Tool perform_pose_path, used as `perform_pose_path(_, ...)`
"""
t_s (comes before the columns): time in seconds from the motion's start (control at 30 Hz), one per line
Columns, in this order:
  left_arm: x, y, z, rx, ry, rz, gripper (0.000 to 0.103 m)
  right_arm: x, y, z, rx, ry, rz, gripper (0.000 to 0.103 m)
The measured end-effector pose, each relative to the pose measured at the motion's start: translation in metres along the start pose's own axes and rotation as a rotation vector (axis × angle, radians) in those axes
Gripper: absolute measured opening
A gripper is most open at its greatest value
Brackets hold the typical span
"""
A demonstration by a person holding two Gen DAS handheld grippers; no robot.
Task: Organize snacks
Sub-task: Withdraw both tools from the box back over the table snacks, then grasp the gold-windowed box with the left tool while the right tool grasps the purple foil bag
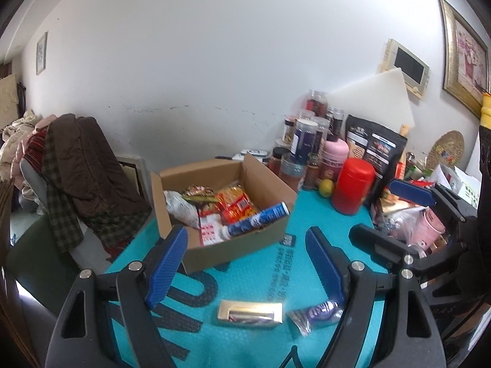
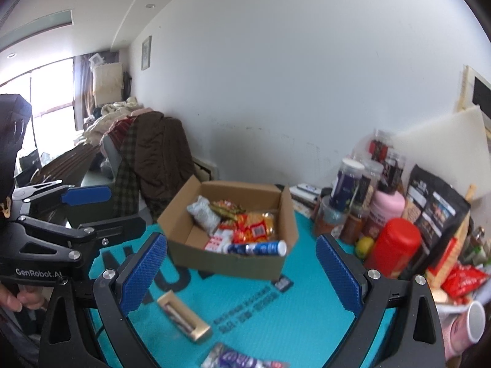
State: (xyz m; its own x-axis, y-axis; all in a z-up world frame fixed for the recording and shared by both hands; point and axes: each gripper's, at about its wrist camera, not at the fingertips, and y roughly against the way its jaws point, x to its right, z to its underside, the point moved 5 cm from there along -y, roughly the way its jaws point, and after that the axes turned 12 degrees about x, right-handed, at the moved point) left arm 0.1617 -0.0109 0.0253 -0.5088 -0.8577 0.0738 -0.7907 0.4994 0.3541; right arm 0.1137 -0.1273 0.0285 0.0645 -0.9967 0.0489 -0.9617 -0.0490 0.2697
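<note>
Snacks fill the open brown cardboard box on the teal-matted counter; from the left wrist, a gold rectangular packet and purple foil wrapper lie loose below the empty, parted left tongs. From the right wrist, the right tongs gape empty, seemingly poised over both strays.

Teal mat — brown box — red canister.

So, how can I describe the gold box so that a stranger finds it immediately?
Start at the cardboard box on the teal mat. Nearer the camera lies the gold box, beside a purple wrapper. It alone is rigid, rectangular and shiny gold.
</note>
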Motion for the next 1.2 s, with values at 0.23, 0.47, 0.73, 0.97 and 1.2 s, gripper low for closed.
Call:
perform_pose_path(0.23, 0.010, -0.005, 0.024, -0.035, -0.002, 0.060, 0.079, 0.005, 0.005, 0.031, -0.042, -0.027, 0.011, 0.099)
perform_pose_path(0.47, 0.018, -0.019, 0.051, -0.110, 0.008, 0.108, 0.079, 0.011, 0.004, 0.064, -0.102, -0.061, -0.006, 0.099)
perform_pose_path(0.73, 0.018, -0.033, 0.082, -0.185, 0.041, 0.125, 0.079, 0.015, -0.002, 0.100, -0.162, -0.069, -0.039, 0.099)
perform_pose_path(0.97, 0.012, -0.048, 0.110, -0.264, 0.070, 0.115, 0.079, 0.017, -0.013, 0.138, -0.241, -0.052, -0.093, 0.099)
perform_pose_path(1.2, 0.010, -0.059, 0.127, -0.309, 0.056, 0.110, 0.079, 0.009, -0.027, 0.165, -0.332, -0.002, -0.182, 0.099)
